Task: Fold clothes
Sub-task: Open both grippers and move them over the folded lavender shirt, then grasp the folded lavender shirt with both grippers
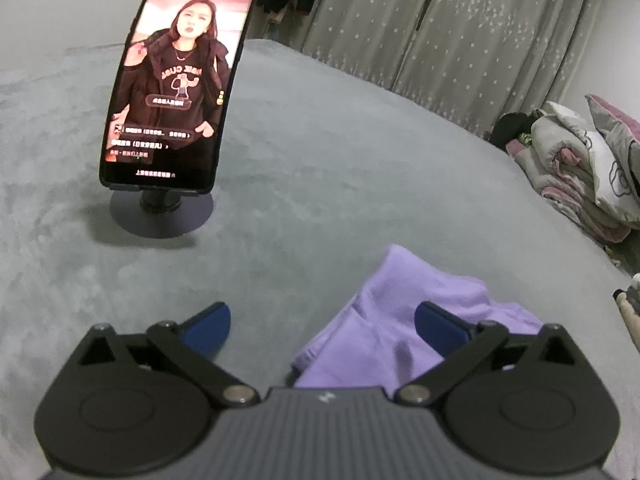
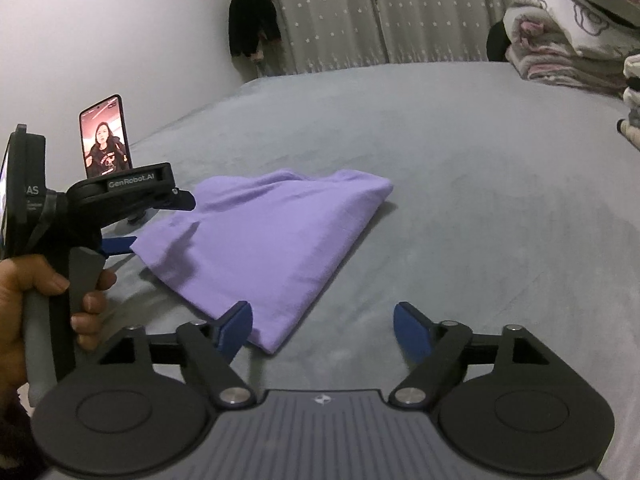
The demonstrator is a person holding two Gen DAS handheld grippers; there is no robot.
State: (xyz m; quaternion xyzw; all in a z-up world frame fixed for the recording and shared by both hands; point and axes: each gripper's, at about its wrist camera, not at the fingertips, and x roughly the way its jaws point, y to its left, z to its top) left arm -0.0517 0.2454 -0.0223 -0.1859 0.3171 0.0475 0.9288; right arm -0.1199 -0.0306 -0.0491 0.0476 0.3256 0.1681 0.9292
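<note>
Folded lilac cotton garment [image 2: 272, 248] lying flat on grey plush bed [image 2: 460, 168], just ahead-left of right tongs [image 2: 323, 320], spread wide and empty. Left tongs [image 1: 323, 322] likewise parted, right pad over garment's edge. "GenRobot.AI" readable on left tool only in right view, with gripping hand [image 2: 36, 300]. Beyond left tongs, black smartphone on round stand [image 1: 176, 80]; shirt print partly legible, "CLUB".

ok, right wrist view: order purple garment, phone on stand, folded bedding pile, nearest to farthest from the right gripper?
1. Purple garment: just ahead of the open right gripper, its near corner by the left finger.
2. Phone on stand: far left, beyond the garment.
3. Folded bedding pile: far right, at the bed's far end.
</note>
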